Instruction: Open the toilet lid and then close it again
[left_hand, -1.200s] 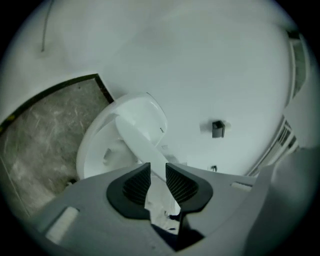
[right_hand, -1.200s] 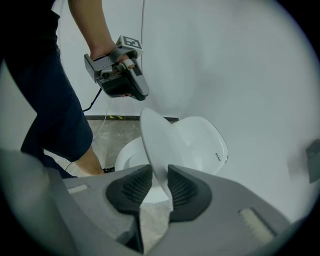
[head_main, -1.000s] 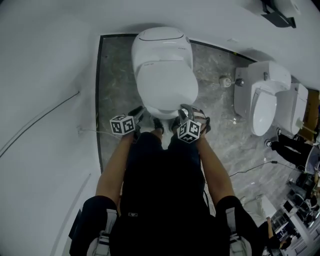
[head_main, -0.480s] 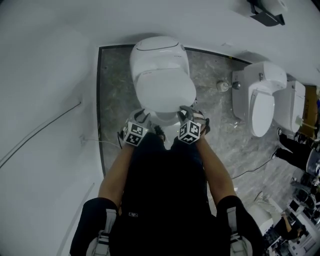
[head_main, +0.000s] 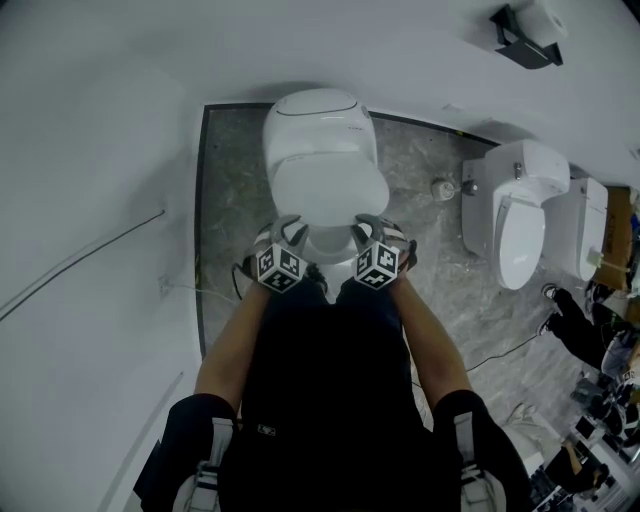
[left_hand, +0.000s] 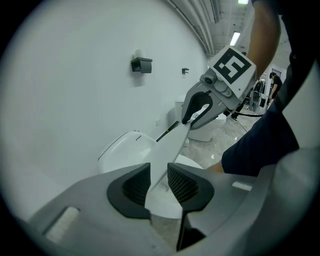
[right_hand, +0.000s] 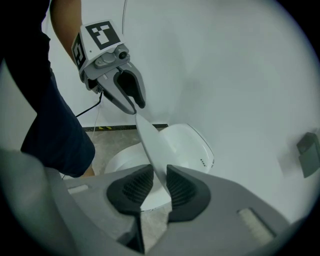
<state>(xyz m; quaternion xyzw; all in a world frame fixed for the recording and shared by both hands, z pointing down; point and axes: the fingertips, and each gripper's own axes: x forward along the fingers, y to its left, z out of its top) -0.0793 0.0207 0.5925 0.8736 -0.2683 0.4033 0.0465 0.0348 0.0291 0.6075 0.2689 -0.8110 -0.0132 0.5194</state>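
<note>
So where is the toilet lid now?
Head view, centre: toilet lid tilted above the seat, its front edge gripped by the left gripper and the right gripper, whose jaws just closed further.

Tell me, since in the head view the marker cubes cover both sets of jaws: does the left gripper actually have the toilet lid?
Observer: Yes. In the left gripper view, the left gripper's pads sit on both faces of the toilet lid's front edge.
Operator: And the right?
Observer: The right gripper's jaws have just been closing further, and its pads press on that same edge.
Operator: Is the lid off the seat?
Observer: Yes. It is tilted up, and the seat shows beneath it.
</note>
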